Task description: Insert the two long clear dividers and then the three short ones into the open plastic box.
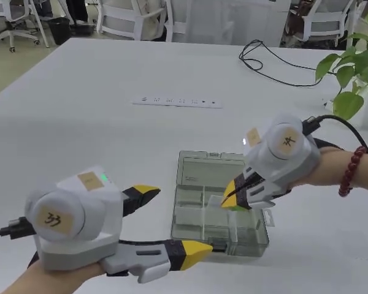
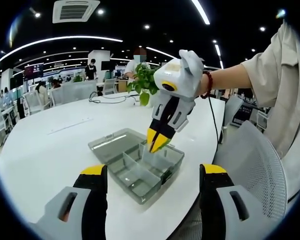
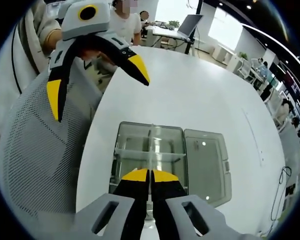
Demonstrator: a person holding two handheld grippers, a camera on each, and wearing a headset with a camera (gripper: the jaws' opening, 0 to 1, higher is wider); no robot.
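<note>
Where box (image 1: 199, 208) lies open, right hand-held gripper (image 1: 230, 199) hangs closed.

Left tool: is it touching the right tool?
Apart. Left gripper view: the right tool hangs tips-down over the plastic box, with a plain gap to the open jaws of the left tool. Head view shows the gap too.

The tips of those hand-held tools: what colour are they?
Yellow, on black jaws; it shows best in the right gripper view, on the left grey hand-held tool.
</note>
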